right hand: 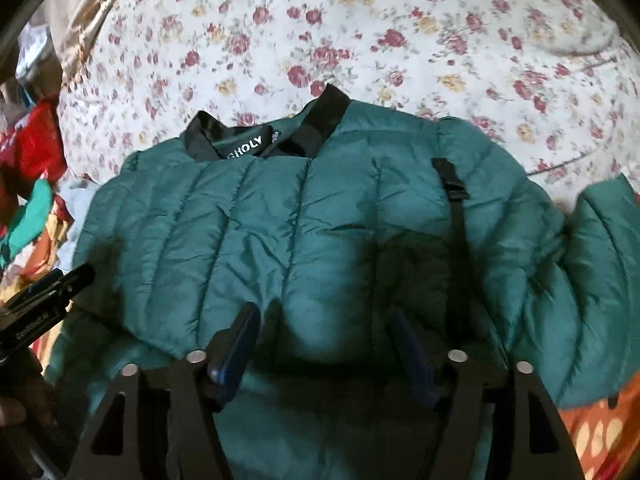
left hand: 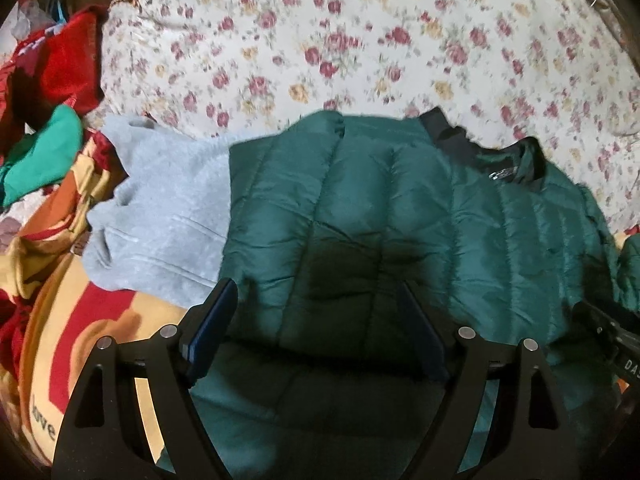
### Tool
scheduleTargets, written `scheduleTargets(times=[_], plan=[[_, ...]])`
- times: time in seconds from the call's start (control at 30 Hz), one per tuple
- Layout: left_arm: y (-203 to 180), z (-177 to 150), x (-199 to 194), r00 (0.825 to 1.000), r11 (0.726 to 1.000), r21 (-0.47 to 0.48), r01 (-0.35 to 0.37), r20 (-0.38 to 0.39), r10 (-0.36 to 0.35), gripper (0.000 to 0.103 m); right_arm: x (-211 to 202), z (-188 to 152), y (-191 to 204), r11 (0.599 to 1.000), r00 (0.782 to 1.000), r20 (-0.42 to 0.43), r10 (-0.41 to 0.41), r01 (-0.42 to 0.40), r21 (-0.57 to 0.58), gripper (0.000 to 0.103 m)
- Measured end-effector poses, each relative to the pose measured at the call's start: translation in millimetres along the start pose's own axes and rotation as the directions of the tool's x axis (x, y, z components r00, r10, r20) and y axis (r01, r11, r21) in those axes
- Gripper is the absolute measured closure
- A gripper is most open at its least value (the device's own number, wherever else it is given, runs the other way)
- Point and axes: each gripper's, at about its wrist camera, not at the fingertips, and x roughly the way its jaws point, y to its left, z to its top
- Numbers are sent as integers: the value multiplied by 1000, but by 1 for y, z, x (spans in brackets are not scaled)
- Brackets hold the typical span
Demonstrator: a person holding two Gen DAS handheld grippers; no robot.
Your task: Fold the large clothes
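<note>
A white quilted bedspread (left hand: 360,40) printed with small red and yellow roses is covering the bed and filling the far background. A blanket (left hand: 80,320) in orange, red and cream is lying at the near left. Soft light is falling from above, casting faint shadows.

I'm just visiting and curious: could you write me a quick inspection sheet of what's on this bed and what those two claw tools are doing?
Surface: floral bedspread.
Job's things: green puffer jacket lying spread out, black collar at the far end.
Clutter: grey fleece beside the jacket; red and green clothes heaped at left.
Grippers: left gripper and right gripper both open above the jacket.
Cables: nothing seen.
Surroundings: patterned blanket.
</note>
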Motion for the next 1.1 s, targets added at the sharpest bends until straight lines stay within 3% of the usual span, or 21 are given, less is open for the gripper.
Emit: scheduleTargets(times=[0.43, 0.57, 1.1], plan=[[-4, -15, -60, 998, 999, -10, 35, 57, -34, 21, -48, -22, 40, 1000, 998, 70, 7, -6, -19, 31], [-5, -23, -74, 997, 999, -3, 36, 72, -35, 21, -61, -27, 49, 1000, 996, 90, 13, -11, -18, 22], [-3, -43, -105, 994, 999, -12, 43, 103, -41, 21, -83, -41, 64, 999, 994, 106, -6, 9, -31, 22]])
